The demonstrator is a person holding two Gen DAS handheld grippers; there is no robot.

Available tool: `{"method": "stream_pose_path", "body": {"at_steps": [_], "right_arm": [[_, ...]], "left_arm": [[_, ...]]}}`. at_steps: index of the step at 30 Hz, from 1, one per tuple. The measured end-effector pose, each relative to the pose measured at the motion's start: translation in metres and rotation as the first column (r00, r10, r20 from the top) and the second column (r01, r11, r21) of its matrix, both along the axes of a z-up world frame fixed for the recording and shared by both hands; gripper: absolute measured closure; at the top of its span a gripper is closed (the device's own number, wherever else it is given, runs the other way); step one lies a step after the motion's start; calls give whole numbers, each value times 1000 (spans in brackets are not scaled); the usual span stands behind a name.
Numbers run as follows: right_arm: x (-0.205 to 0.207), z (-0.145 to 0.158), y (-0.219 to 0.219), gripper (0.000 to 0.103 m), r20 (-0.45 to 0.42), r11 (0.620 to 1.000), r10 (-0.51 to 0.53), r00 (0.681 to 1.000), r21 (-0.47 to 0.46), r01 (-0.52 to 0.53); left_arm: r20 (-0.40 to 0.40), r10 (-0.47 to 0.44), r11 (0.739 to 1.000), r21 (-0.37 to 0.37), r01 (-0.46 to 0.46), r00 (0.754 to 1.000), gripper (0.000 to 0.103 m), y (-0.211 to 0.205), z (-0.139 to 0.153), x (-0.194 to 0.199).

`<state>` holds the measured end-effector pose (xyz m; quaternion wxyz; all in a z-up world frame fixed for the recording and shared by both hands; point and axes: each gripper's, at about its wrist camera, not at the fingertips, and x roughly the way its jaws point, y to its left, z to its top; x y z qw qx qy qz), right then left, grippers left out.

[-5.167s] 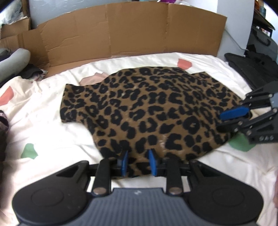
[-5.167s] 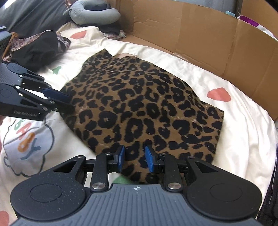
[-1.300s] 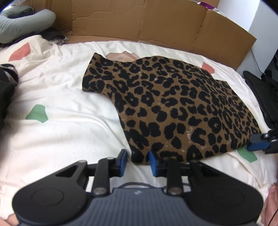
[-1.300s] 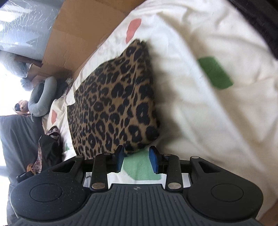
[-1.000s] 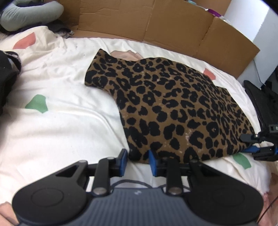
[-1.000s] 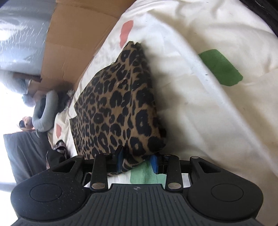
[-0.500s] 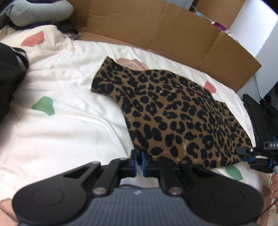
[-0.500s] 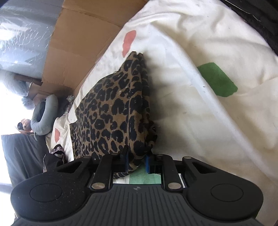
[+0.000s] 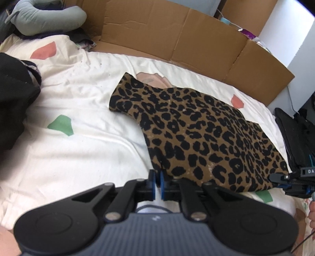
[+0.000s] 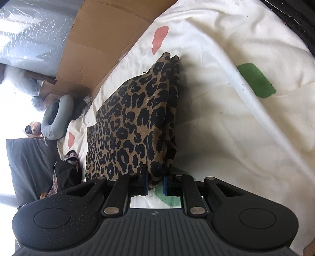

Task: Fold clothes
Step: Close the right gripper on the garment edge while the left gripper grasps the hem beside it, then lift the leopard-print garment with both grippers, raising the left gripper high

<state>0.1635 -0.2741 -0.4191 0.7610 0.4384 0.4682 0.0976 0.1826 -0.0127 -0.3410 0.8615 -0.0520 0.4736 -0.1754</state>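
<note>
As the leopard-print garment (image 9: pixel 198 135) lies flat on the bed (image 9: pixel 82 149), we see its long axis run from the narrow far-left end to the wide near-right end, and its near hem is the edge that both claws hold. The left claw (image 9: pixel 157 182) is pressed together on the near-left corner of this hem, so the cloth spreads away forward and to the right of it. The right claw (image 10: pixel 155 182) is turned on its side and pinches the near-right corner, where we see several layers bunched between its pads; from it the garment stretches forward and to the left.

We judge that a fold would carry this near hem toward the far edge, across the long axis, with the 2 claws moving together. A cardboard wall (image 9: pixel 177 39) stands behind the bed, and a grey neck pillow (image 9: pixel 47 17) lies at the far left.
</note>
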Motion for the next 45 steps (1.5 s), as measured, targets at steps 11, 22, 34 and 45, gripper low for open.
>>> {"method": "stream_pose_path", "body": {"at_steps": [11,22,34,45], "right_arm": [[-12,1,8,91,-18,998,55,998,-18,-56],[-29,-4,28,91,-53,990,140,989,-9,-141],[-26,5,19,92,-29,992,110,993,-63,-112],[-5,22,-7,94,13,990,57,998,-133,-55]], "left_arm": [[-36,7,1000,-2,-7,999,98,0,0,0],[-99,-11,999,39,15,995,99,3,-3,3],[-146,-47,999,17,50,988,99,2,-6,21],[-192,-188,982,-28,186,963,99,-41,-17,38]]}}
